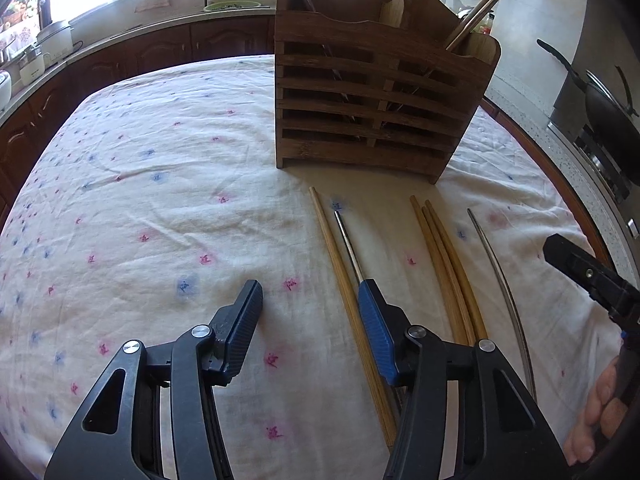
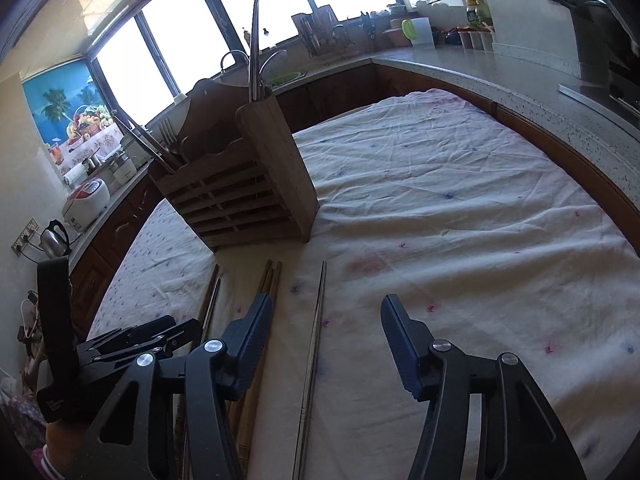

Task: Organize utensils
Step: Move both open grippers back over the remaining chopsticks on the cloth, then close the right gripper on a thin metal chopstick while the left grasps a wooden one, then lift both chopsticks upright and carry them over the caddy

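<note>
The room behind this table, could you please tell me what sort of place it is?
Most likely a home kitchen: a sink tap under the window, a rice cooker on the counter, and a wok on the stove.

utensil rack at the back, loose chopsticks on the cloth before it

the wooden utensil rack [image 1: 372, 92] stands on the tablecloth [image 1: 160, 184], chopsticks upright in its compartments. in front lie, left to right in the left wrist view, a wooden chopstick [image 1: 340, 272], a metal chopstick [image 1: 347, 240] just beside it, a wooden bundle [image 1: 444, 264], then a lone metal chopstick [image 1: 496, 264]. counters [image 2: 500, 76] run behind and right.
</note>
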